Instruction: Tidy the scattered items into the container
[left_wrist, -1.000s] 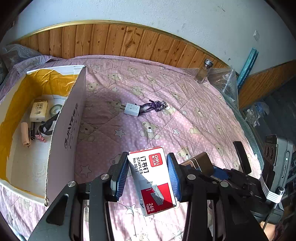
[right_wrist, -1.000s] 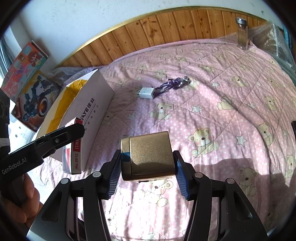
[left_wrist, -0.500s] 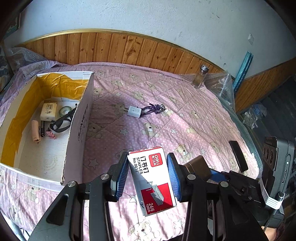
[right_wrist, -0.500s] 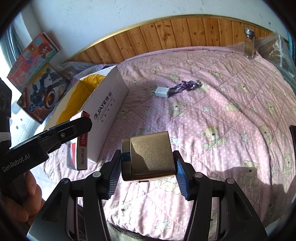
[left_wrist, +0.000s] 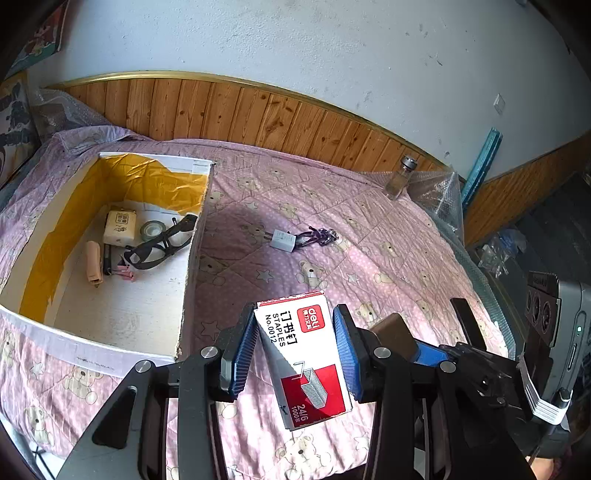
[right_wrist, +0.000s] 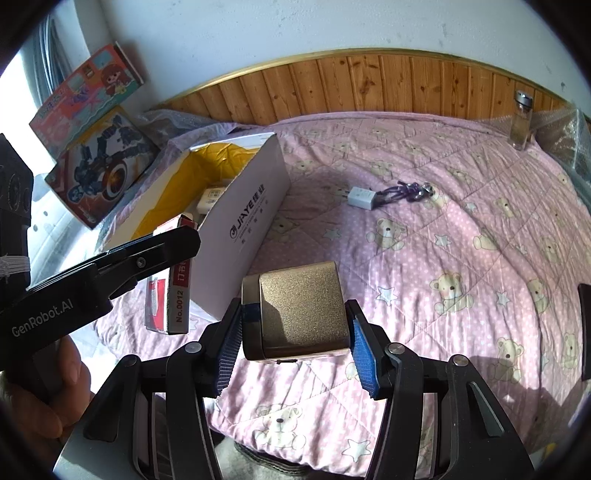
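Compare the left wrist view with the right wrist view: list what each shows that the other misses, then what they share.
Only the left wrist view shows the glasses and tape roll on the box floor. Only the right wrist view shows the toy boxes against the wall and the person's hand. Both show the staples box in the left tool, the gold box in the right tool, the white box and the charger.
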